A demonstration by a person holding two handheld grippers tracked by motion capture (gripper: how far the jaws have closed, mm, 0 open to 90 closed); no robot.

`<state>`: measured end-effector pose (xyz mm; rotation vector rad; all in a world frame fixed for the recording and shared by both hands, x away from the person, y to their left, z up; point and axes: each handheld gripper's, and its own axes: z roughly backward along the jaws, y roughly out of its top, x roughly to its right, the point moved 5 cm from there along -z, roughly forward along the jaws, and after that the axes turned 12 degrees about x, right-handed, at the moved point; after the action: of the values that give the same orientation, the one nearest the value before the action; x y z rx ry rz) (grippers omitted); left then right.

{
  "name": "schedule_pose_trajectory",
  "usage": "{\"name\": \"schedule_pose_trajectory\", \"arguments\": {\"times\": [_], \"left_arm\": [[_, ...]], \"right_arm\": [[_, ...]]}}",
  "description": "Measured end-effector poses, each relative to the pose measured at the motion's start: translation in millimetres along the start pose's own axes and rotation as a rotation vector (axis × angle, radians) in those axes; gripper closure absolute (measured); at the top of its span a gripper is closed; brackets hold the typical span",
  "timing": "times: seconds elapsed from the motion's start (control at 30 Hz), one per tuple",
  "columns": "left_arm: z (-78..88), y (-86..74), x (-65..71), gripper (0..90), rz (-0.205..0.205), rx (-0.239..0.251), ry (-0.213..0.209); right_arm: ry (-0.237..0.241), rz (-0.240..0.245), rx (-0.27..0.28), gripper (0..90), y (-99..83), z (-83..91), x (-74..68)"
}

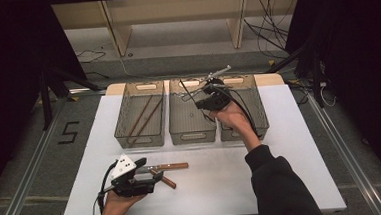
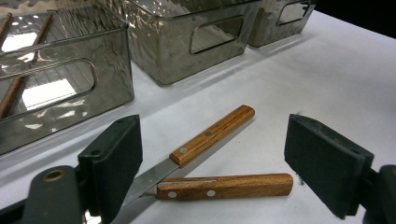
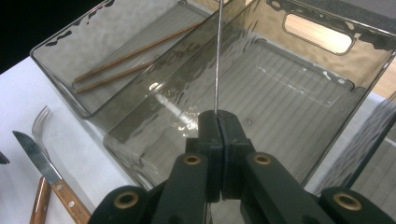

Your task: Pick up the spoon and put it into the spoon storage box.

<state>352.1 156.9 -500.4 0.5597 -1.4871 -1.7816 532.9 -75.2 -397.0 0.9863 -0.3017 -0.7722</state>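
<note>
My right gripper hangs over the middle grey bin, held by a hand in a dark sleeve. Its jaws are shut on a thin metal utensil, seen edge-on, which rises straight out of them above the bin's floor. My left gripper rests near the table's front left, open. Between its wide-apart jaws lie two wooden-handled knives, one slanting away and one lying crosswise nearer me. The pads touch neither knife.
Three see-through grey bins stand in a row at the back. The left bin holds two brown chopsticks. A fork lies on the white table beside the knives. The right bin sits behind my right hand.
</note>
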Motion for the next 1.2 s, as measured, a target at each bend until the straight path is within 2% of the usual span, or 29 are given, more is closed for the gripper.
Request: {"name": "schedule_pose_trajectory", "arguments": {"times": [0.23, 0.97, 1.2], "left_arm": [[0.0, -0.3, -0.2, 19.1, -0.007, -0.002, 0.000], [-0.5, -0.6, 1.2, 18.8, -0.006, 0.000, -0.002], [-0.4, -0.9, 0.7, 18.8, -0.008, -0.003, -0.002]], "right_arm": [[-0.011, -0.006, 0.005, 89.9, 0.3, -8.1, 1.3], [-0.053, 0.000, -0.025, 89.6, -10.1, -24.8, 7.8], [-0.058, -0.018, -0.032, 89.4, -12.1, -28.1, 9.9]]}}
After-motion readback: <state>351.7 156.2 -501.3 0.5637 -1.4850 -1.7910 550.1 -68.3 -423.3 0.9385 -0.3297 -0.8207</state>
